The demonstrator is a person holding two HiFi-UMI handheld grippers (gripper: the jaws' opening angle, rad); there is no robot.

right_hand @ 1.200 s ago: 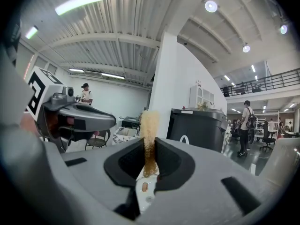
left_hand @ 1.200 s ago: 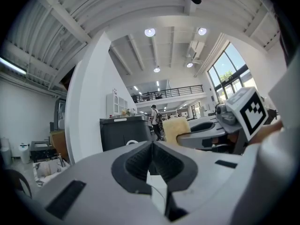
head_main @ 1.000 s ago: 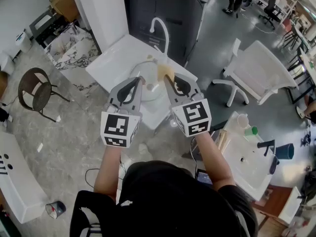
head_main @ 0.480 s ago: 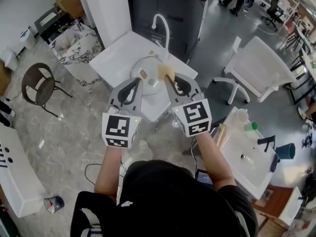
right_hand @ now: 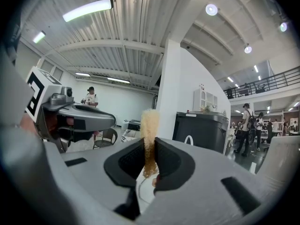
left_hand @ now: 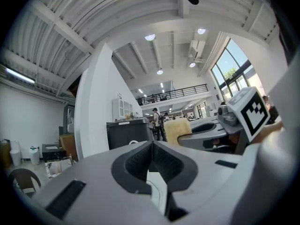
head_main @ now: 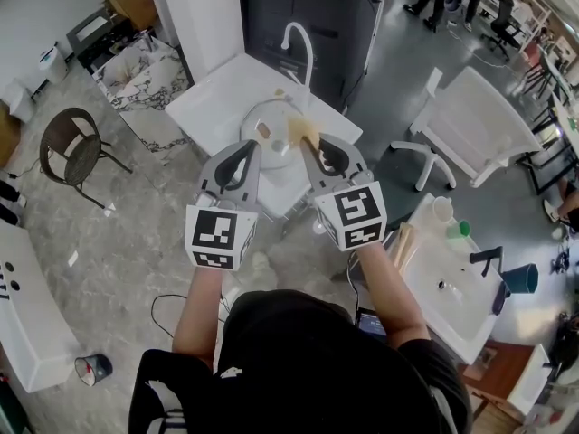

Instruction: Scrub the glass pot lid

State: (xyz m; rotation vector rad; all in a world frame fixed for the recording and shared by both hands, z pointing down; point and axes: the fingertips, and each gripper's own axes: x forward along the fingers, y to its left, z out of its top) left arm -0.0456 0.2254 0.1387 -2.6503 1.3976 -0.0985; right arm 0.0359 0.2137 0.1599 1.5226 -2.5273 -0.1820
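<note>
Your left claw [left_hand: 151,146] is closed and empty. Your right claw [right_hand: 150,149] pinches a yellow sponge [right_hand: 150,121] over the glass lid [head_main: 262,111] on the white surface [head_main: 210,98].

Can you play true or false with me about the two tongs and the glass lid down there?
1. The right tongs pinch a fluffy yellow sponge. True.
2. The left tongs hold a spoon. False: they are shut with nothing between them.
3. The round glass pot lid lies on the white table. True.
4. The round brown chair stands on that table. False: it stands on the grey floor, off to the left of the table.
</note>
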